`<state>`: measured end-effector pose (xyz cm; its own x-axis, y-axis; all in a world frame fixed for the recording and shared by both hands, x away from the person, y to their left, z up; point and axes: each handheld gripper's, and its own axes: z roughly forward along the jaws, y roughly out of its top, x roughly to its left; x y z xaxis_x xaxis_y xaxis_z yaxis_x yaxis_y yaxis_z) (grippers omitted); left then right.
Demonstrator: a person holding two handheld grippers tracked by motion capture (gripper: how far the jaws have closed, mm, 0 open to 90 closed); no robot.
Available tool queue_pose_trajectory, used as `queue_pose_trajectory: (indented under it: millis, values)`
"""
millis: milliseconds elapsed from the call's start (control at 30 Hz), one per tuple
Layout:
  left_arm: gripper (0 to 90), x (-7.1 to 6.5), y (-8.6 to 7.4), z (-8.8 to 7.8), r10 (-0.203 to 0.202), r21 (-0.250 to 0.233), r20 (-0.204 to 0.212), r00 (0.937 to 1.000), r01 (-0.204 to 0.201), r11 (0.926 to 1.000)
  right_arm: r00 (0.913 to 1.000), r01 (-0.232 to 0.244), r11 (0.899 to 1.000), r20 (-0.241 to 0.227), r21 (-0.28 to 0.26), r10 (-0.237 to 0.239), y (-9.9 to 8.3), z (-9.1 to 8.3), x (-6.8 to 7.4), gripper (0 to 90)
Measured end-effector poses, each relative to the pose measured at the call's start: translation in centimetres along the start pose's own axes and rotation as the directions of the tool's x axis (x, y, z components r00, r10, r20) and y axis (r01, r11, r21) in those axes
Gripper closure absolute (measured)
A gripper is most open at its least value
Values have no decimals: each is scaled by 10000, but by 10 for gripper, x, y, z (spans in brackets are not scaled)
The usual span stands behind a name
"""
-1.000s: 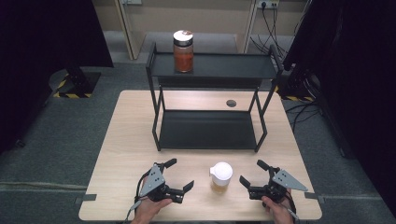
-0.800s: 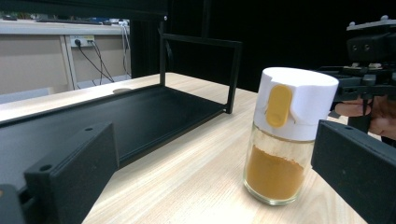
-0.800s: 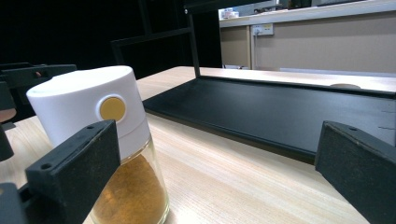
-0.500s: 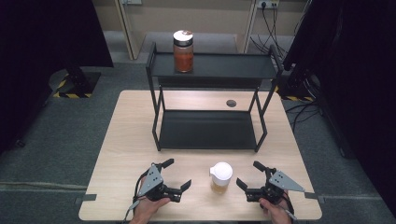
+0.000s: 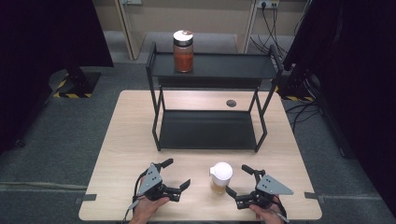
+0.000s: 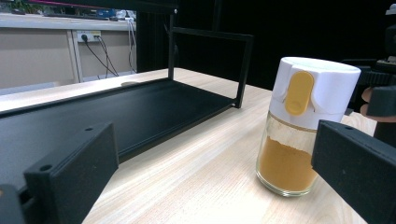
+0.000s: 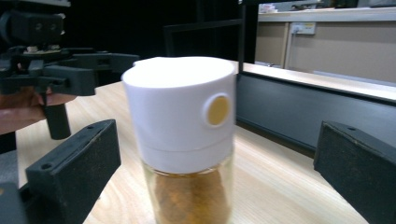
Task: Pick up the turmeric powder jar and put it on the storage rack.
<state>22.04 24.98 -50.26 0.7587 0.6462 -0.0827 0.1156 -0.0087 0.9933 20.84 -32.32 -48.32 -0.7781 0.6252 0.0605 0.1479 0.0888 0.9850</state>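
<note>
A glass spice jar (image 5: 221,177) with a white cap and yellow-orange powder stands near the table's front edge. My right gripper (image 5: 239,180) is open just right of it. In the right gripper view the spice jar (image 7: 182,140) sits close between the spread jaws of that gripper (image 7: 215,186), untouched. My left gripper (image 5: 175,173) is open to the jar's left, with nothing in it. In the left gripper view the spice jar (image 6: 303,126) stands ahead and to the right of the left gripper (image 6: 215,191). A red-filled jar (image 5: 183,51) stands on the rack's top shelf.
A black two-tier metal rack (image 5: 210,130) stands mid-table; its lower shelf (image 6: 116,112) is bare. A small dark round mark (image 5: 231,103) lies on the table behind it. Bare wood (image 5: 130,140) lies left of the rack. The other gripper (image 7: 51,70) and a hand show beyond the jar.
My right gripper has slid left toward the spice jar, bringing its jaws around it. The left gripper and the jar have stayed put.
</note>
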Motion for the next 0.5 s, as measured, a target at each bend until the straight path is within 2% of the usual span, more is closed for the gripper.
queue_pose_trajectory:
  millis: [100,500]
  values:
    - [3,1,0,0,-8,15,7,10000,8,10000,9998,174,9998,-114,127,-172,1,4,2,10]
    - [3,1,-1,1,-58,45,51,10000,58,10000,9993,230,9991,-291,348,-220,4,14,5,12]
